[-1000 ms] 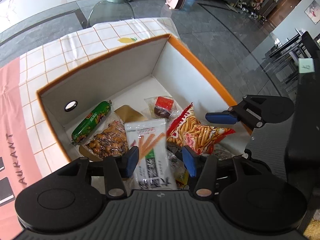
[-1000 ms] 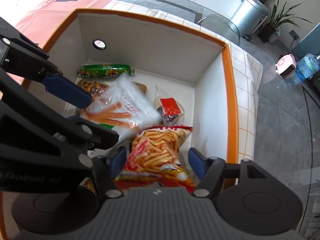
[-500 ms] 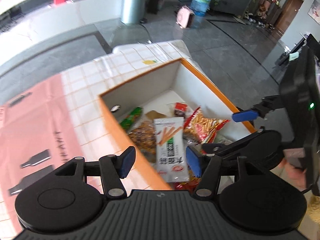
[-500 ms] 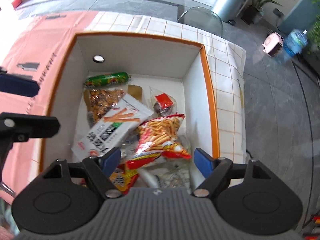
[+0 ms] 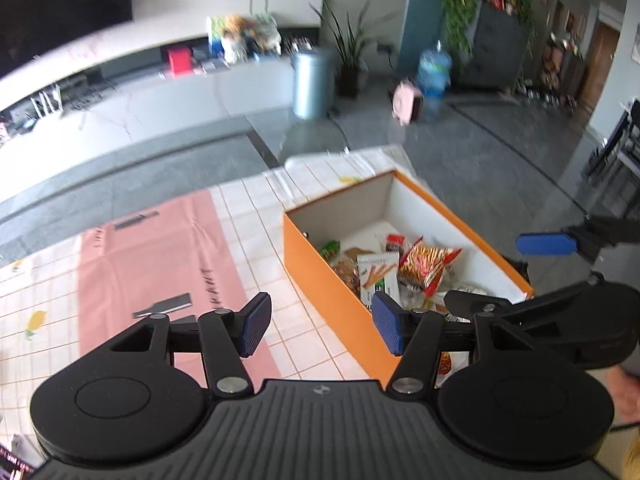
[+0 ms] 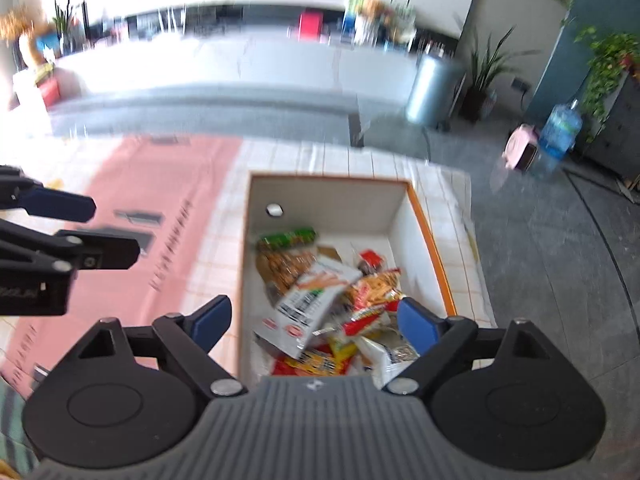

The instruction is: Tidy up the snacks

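Both grippers hovering released, empty: left gripper [image 5: 320, 322] left of orange box [image 5: 320, 280], right gripper [image 6: 310, 320] above its near end. Snacks [image 6: 320, 300] are lying piled inside. Judgement: keep clear of rim.

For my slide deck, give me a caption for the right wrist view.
Open right gripper above an orange box filled with snack packets.
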`<state>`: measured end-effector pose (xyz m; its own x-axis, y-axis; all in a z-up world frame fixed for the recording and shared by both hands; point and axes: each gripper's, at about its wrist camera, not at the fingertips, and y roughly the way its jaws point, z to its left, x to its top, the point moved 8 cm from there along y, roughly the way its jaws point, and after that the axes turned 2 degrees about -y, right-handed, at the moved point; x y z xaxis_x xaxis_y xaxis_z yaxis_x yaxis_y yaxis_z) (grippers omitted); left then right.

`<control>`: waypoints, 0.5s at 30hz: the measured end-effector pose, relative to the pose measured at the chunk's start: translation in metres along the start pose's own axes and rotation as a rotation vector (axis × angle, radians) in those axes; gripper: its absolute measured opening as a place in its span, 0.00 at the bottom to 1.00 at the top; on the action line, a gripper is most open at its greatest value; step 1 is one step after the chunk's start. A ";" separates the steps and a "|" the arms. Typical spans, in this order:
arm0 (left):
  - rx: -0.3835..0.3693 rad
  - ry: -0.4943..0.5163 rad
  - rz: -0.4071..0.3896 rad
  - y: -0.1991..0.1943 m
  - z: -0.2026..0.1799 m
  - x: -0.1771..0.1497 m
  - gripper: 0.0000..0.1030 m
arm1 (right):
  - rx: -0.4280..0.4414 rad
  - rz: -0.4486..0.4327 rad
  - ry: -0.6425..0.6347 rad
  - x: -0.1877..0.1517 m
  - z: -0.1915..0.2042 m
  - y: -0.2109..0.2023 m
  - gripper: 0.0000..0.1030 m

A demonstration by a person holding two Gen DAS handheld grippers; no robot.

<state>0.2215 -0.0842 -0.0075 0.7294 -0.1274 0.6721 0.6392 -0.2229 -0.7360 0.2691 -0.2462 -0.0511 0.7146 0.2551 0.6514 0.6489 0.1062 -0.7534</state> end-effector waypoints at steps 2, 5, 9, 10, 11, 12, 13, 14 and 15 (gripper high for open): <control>0.019 0.006 -0.039 -0.016 0.001 -0.004 0.66 | -0.014 -0.043 0.027 -0.005 0.006 -0.015 0.85; 0.087 0.028 -0.107 -0.034 0.004 -0.011 0.66 | -0.002 -0.094 0.084 -0.014 0.019 -0.036 0.85; 0.168 0.026 -0.182 -0.058 0.010 -0.030 0.69 | -0.013 -0.162 0.124 -0.028 0.037 -0.059 0.90; 0.177 0.023 -0.200 -0.064 0.011 -0.035 0.71 | -0.016 -0.182 0.128 -0.032 0.043 -0.066 0.92; 0.181 0.022 -0.217 -0.071 0.012 -0.040 0.73 | -0.018 -0.200 0.129 -0.036 0.048 -0.071 0.94; 0.186 0.017 -0.234 -0.077 0.013 -0.046 0.78 | -0.023 -0.219 0.130 -0.040 0.053 -0.076 0.96; 0.195 0.010 -0.246 -0.082 0.014 -0.052 0.81 | -0.034 -0.235 0.129 -0.045 0.058 -0.081 0.96; 0.206 0.003 -0.253 -0.086 0.016 -0.057 0.82 | -0.047 -0.249 0.128 -0.051 0.062 -0.086 0.96; 0.221 -0.004 -0.265 -0.090 0.019 -0.062 0.84 | -0.058 -0.261 0.129 -0.056 0.065 -0.090 0.96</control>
<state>0.1230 -0.0374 0.0157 0.5319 -0.0895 0.8420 0.8434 -0.0333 -0.5363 0.1538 -0.2078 -0.0252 0.5463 0.1019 0.8314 0.8265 0.0957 -0.5548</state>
